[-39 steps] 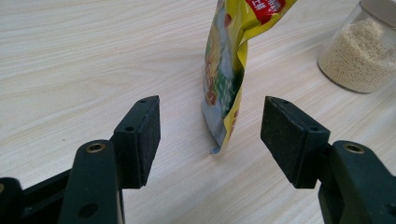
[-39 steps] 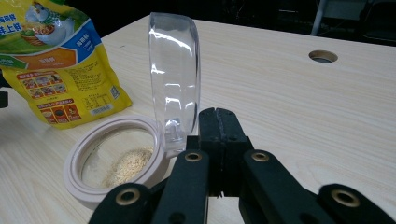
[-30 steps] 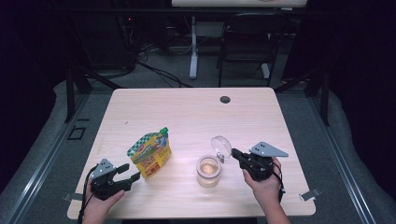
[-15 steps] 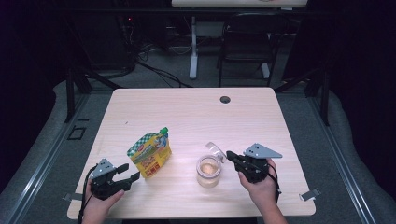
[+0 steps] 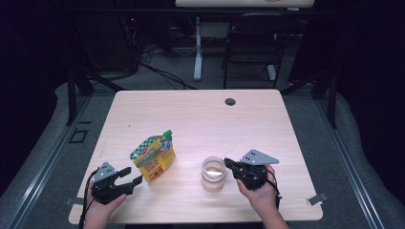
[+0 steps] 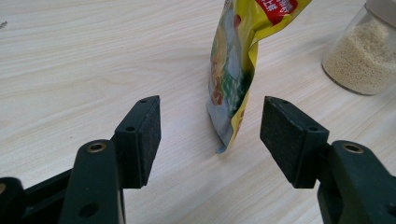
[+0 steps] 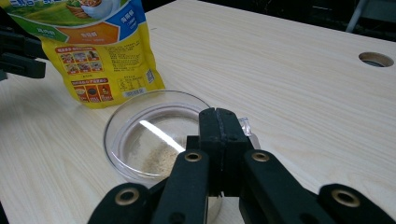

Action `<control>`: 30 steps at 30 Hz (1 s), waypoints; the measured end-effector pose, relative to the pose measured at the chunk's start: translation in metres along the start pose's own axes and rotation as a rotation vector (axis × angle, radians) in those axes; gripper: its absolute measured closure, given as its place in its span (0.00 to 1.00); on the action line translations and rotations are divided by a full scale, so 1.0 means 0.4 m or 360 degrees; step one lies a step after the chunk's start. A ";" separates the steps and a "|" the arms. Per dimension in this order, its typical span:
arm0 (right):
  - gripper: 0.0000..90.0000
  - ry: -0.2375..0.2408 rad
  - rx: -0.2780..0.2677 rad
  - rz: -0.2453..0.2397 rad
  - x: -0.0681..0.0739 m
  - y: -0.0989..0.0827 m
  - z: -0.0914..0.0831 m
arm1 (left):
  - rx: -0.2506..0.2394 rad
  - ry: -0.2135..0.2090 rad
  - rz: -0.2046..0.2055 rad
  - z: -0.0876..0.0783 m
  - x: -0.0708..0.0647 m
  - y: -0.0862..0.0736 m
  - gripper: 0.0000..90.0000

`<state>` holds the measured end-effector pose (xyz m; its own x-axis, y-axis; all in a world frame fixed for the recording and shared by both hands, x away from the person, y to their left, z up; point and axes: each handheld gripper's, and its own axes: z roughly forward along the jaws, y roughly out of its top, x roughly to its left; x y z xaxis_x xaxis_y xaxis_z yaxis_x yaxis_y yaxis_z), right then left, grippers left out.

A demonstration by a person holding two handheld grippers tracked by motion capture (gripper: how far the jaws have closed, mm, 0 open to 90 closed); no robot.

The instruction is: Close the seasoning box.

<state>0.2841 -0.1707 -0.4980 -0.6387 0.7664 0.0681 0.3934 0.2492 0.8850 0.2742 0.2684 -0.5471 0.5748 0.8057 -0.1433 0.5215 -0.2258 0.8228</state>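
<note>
A: Left first. Left gripper near the table's front-left corner, jaws apart, nothing between the pads. The pouch stands upright just ahead of it, not touched. No change there.

B: Middle?

A: Glass jar near the front edge, pale grain in the bottom. What changed: a second ago the clear lid was tipped up behind the jar, half a second ago it was lower, now it lies flat over the mouth.

B: Right side?

A: Right gripper toward the front-right corner, jaws together, pinched on the lid's little tab at the rim. It came down and in with the lid.

B: So the jar's being closed?

A: Looks like it. Lid is on or nearly on; I can't tell if it's seated. Likely next: press or let go. Pouch stays out of it for now.
</note>
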 end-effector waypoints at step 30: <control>0.97 -0.0073 -0.0043 0.0084 -0.053 -0.003 -0.037 | -0.0078 0.0009 -0.0050 -0.053 0.021 0.008 0.47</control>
<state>0.2874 -0.1959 -0.4939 -0.5866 0.8044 0.0943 0.4072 0.1922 0.8929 0.2674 0.2860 -0.5341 0.5552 0.8149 -0.1666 0.5076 -0.1733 0.8440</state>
